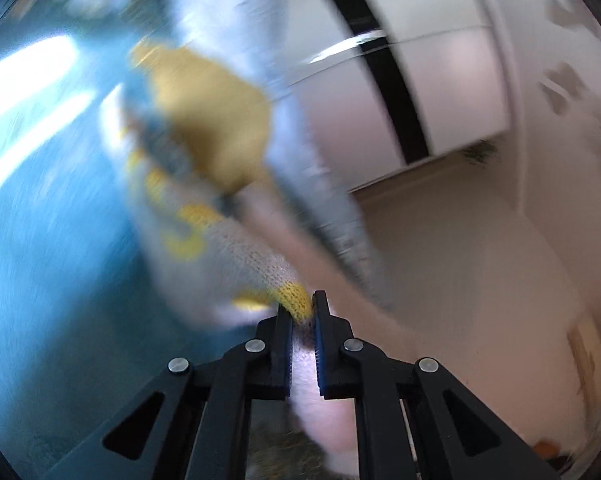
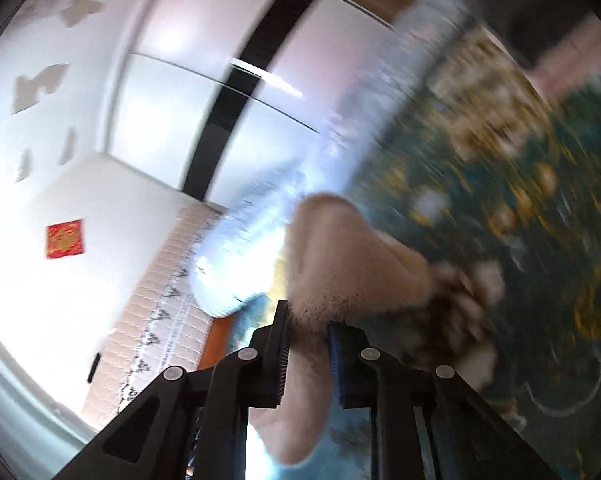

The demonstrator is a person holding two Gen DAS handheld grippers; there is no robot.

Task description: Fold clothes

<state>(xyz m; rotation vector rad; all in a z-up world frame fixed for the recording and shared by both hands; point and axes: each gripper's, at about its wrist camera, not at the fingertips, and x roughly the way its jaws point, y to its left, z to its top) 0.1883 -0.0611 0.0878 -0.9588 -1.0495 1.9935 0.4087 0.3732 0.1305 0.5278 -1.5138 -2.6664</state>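
Both views are motion-blurred. My left gripper (image 1: 303,312) is shut on a knitted garment (image 1: 228,248), grey-blue with yellow patches and a pale fleecy inner side; the cloth hangs stretched away up the frame. My right gripper (image 2: 306,322) is shut on a fleecy beige part of the same garment (image 2: 340,248), with light blue cloth (image 2: 260,216) trailing up and left of it. Both grips are held in the air.
A blue surface (image 1: 40,240) lies to the left in the left wrist view. A dark green patterned cloth or rug (image 2: 520,200) fills the right of the right wrist view. White cabinet doors (image 2: 160,80), a white wall with a red square sign (image 2: 65,239) and a tiled floor (image 2: 160,320) show behind.
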